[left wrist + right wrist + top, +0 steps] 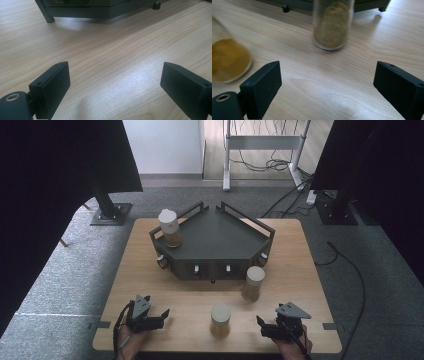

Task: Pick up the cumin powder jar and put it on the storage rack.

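Note:
Three clear jars with pale lids hold brownish powder. One jar (pixel 170 227) stands on the left corner of the dark grey angled rack (pixel 215 240). A second jar (pixel 253 283) (pixel 332 27) stands on the wood just in front of the rack's right side. The third jar (pixel 220 320) (pixel 229 60), with yellower powder, stands near the front edge between my grippers. My left gripper (pixel 165 317) (pixel 115 80) is open over bare wood, left of that jar. My right gripper (pixel 260 326) (pixel 327 80) is open to its right, nothing between its jaws.
The wooden table (pixel 300 270) stands on grey carpet. The rack's foot and lower edge (pixel 82 11) lie ahead of the left gripper. Black stands, a white frame and cables sit on the floor beyond the table.

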